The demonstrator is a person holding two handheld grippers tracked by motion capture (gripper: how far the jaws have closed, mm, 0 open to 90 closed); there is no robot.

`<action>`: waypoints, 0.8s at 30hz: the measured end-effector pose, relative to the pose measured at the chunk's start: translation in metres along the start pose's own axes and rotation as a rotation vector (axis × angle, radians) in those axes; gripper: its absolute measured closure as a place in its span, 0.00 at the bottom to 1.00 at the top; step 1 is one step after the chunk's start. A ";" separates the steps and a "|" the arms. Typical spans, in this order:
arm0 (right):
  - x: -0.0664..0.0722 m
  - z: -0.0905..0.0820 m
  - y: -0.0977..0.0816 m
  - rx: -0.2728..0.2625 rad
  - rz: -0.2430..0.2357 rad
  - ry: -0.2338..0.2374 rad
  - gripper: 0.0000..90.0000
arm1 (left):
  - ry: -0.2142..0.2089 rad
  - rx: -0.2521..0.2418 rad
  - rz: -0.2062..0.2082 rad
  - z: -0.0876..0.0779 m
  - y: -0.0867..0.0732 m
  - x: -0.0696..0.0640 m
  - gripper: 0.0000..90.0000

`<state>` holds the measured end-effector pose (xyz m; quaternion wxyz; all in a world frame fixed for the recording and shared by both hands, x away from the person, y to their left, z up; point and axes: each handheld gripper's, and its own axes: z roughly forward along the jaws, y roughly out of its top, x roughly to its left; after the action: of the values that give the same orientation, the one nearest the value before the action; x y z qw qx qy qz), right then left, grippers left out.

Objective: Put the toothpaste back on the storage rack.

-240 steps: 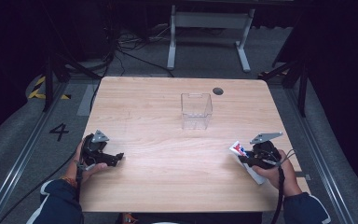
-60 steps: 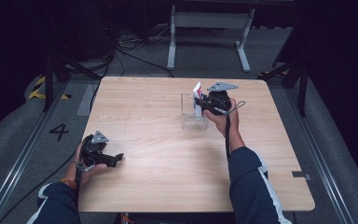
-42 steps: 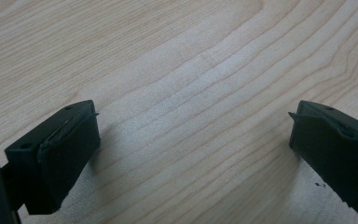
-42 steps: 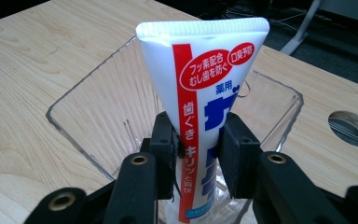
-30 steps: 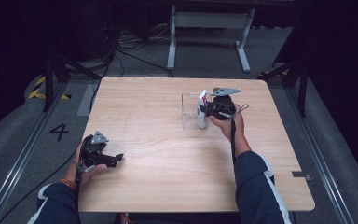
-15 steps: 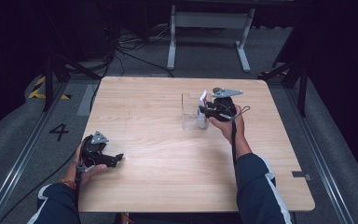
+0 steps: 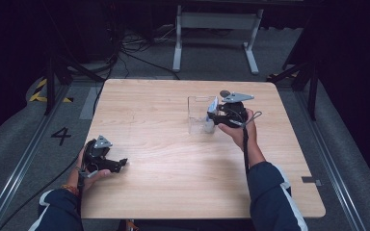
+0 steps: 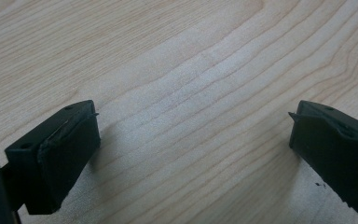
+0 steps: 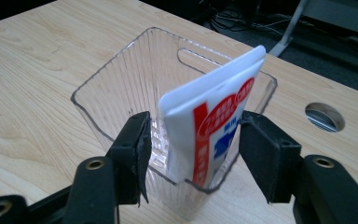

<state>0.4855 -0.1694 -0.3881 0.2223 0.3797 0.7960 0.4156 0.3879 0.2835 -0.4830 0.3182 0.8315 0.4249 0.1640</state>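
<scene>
Bare wood of the light wooden table (image 7: 173,159) is left all round the clear ribbed plastic container (image 7: 198,114). Its opening is partly taken up by the white, red-and-blue printed tube (image 9: 209,126) standing inside, and its right side is blocked by the right gripper (image 7: 218,115).

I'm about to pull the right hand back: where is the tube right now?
The tube stands inside the clear bin, leaning on its far right corner, between the right gripper's opened jaws; in the high view, right of table centre.
</scene>
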 end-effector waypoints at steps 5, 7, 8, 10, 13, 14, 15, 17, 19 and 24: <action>0.000 -0.005 -0.003 0.010 -0.029 -0.001 0.46 | -0.001 0.000 0.000 0.000 0.000 0.000 0.02; 0.000 -0.006 -0.004 0.013 -0.036 0.004 0.45 | 0.000 -0.001 -0.001 0.000 0.000 0.000 0.02; 0.000 -0.006 -0.004 0.017 -0.040 0.010 0.44 | -0.001 -0.001 -0.004 0.000 0.000 0.000 0.02; 0.001 -0.009 -0.004 0.013 -0.047 0.012 0.43 | 0.000 -0.001 -0.001 0.000 0.000 0.000 0.02; 0.006 -0.013 -0.005 0.019 -0.082 0.017 0.43 | 0.001 0.000 -0.002 0.000 0.000 0.000 0.02; 0.007 -0.014 -0.005 0.028 -0.098 0.013 0.43 | 0.000 -0.001 -0.001 0.000 0.000 0.000 0.02; 0.008 -0.015 -0.006 0.032 -0.107 0.013 0.43 | 0.000 -0.001 0.000 0.000 0.000 0.000 0.02; 0.009 -0.016 -0.007 0.039 -0.123 0.010 0.42 | 0.000 -0.001 -0.001 0.000 0.000 0.000 0.02; 0.011 -0.019 -0.008 0.041 -0.146 0.002 0.42 | 0.000 0.000 0.000 0.000 0.000 0.000 0.02; 0.012 -0.028 -0.009 0.031 -0.155 -0.007 0.41 | 0.002 0.001 -0.005 0.000 0.000 0.000 0.02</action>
<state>0.4558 -0.1767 -0.3805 0.2508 0.3215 0.8286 0.3836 0.3874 0.2833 -0.4831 0.3179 0.8303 0.4273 0.1640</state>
